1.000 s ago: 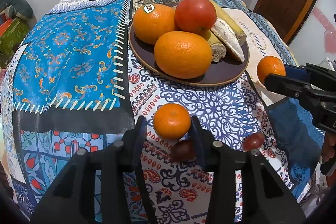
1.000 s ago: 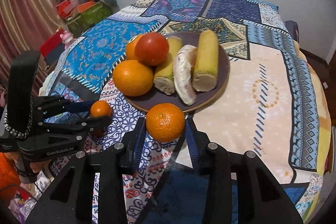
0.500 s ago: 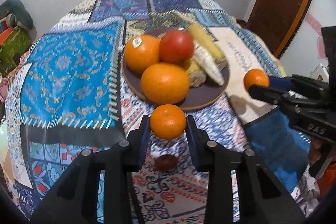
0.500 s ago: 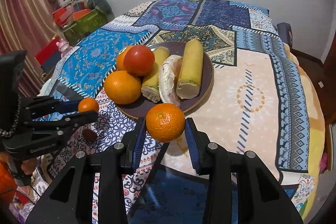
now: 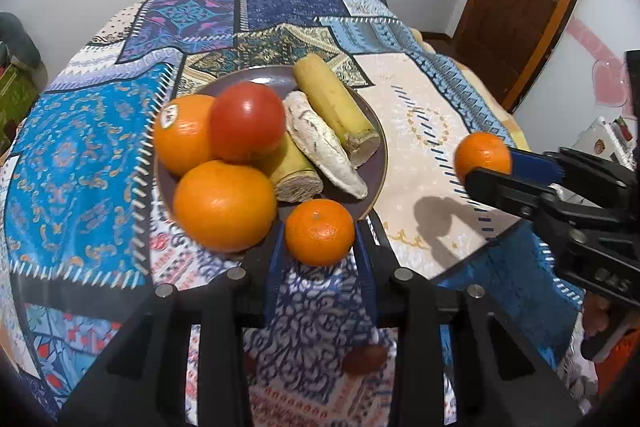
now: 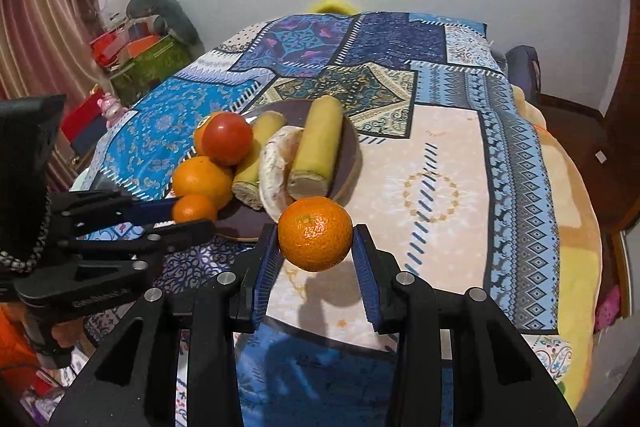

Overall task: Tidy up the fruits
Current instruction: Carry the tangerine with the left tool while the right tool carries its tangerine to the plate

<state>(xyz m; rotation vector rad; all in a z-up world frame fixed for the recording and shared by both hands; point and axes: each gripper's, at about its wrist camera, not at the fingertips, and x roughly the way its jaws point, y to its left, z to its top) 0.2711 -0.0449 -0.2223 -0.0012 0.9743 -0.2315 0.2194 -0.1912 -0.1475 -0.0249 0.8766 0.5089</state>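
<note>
Dark brown plate (image 5: 374, 183) sits mid-table on the patchwork tablecloth (image 5: 80, 163); using it as the reference. In it: two oranges (image 5: 224, 205), one carrying a sticker, at its left side; a red tomato (image 5: 247, 121) stacked on top of them; two cut banana pieces (image 5: 334, 107) and one pale peeled piece (image 5: 326, 145) across the middle and right.

Left gripper (image 5: 320, 247) is clenched on a small mandarin (image 5: 319, 231), held in the air just above the plate's near rim. Right gripper (image 6: 316, 247) is clenched on a second mandarin (image 6: 315, 233), off the plate's right-hand near edge, above the beige patch of cloth; its shadow falls on the cloth below.

Two small dark reddish fruits (image 5: 365, 359) lie on the cloth nearer than the plate, below the left gripper, partly hidden by its fingers.
</note>
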